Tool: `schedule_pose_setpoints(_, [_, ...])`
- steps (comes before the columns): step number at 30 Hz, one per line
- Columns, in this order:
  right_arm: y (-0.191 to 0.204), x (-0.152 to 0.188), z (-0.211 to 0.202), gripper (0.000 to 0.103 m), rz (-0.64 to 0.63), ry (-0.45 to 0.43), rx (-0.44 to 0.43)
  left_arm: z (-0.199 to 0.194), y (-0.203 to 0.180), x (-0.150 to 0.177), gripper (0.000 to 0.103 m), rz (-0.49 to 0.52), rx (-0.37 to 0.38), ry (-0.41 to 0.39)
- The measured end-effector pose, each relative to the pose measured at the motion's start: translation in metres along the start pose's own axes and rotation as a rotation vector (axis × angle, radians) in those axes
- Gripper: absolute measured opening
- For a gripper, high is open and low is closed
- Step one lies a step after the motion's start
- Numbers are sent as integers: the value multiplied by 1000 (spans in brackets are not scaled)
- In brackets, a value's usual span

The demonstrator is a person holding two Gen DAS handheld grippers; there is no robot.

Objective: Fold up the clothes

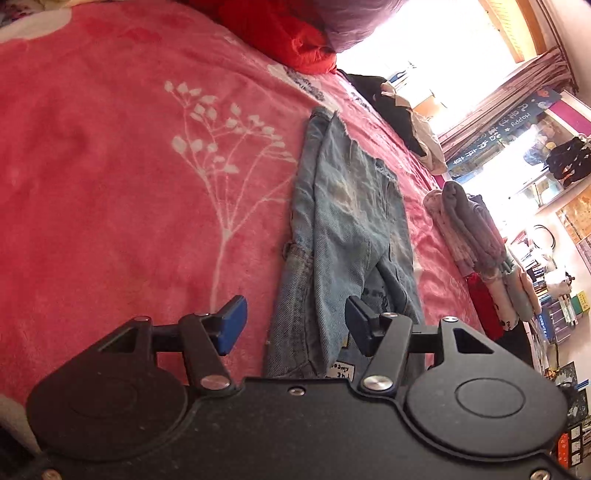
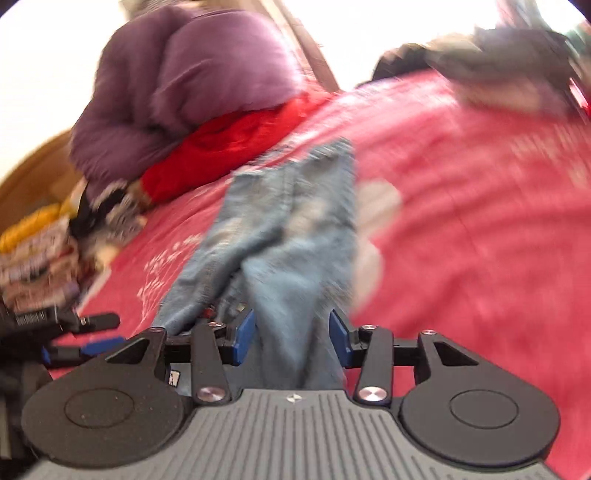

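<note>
Left wrist view, left to right. A pink fleece blanket (image 1: pixel 110 184) covers the bed; a white branch-and-leaf print (image 1: pixel 221 147) runs across its middle. The left gripper (image 1: pixel 295 323) hovers low over the near edge with its blue-padded fingers (image 1: pixel 232 325) spread wide, gripping nothing. The jeans (image 1: pixel 347 229), light blue denim, lie on the blanket folded lengthwise, frayed hems at the far end and the waist end just below the gripper. A red padded garment (image 1: pixel 288 33) lies at the far side of the bed. To the right, dark and pale clothes (image 1: pixel 402 118) sit at the bed edge under a bright window (image 1: pixel 424 40), then a stack of folded clothes (image 1: pixel 480 251) nearer. Shelves with books (image 1: pixel 557 302) fill the right margin.

Right wrist view, left to right; this view is motion-blurred. A pile of patterned folded items (image 2: pixel 37 266) occupies the left edge. A purple bulky garment (image 2: pixel 184 81) rests above the red one (image 2: pixel 229 147). The right gripper (image 2: pixel 291 338) holds its fingers partly apart, with denim passing between them; pad contact cannot be determined. The blanket (image 2: pixel 480 221) extends to the right.
</note>
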State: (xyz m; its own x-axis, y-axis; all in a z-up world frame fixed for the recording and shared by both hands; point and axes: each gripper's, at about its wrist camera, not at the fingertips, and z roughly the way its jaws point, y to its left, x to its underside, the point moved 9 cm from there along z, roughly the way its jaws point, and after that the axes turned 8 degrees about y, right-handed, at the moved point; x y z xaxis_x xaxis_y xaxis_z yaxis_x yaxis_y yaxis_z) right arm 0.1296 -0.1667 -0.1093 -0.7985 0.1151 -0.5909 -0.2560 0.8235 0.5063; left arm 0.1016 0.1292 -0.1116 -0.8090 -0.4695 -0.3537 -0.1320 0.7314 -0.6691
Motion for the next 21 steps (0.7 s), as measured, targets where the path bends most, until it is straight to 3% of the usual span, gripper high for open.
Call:
schedule_pose_setpoints(4, [-22, 20, 4, 57, 203, 39, -83, 3, 6, 3, 60, -67, 31, 23])
schedule_pose_setpoints(5, [-22, 22, 5, 64, 222, 41, -101, 4, 6, 4, 60, -73, 35, 28])
schedule_pose_setpoints(7, [-21, 25, 7, 68, 261, 47, -136, 3, 7, 6, 60, -107, 64, 38])
schedule_pose_setpoints(10, [-21, 29, 11, 68, 318, 54, -188, 1, 9, 9, 60, -149, 105, 46])
schedule_pose_setpoints(16, [-21, 38, 17, 68, 433, 70, -293, 13, 1, 19, 58, -126, 88, 101])
schedule_pose_setpoints(21, [-27, 42, 17, 58, 509, 58, -323, 14, 4, 21, 47, -148, 94, 107])
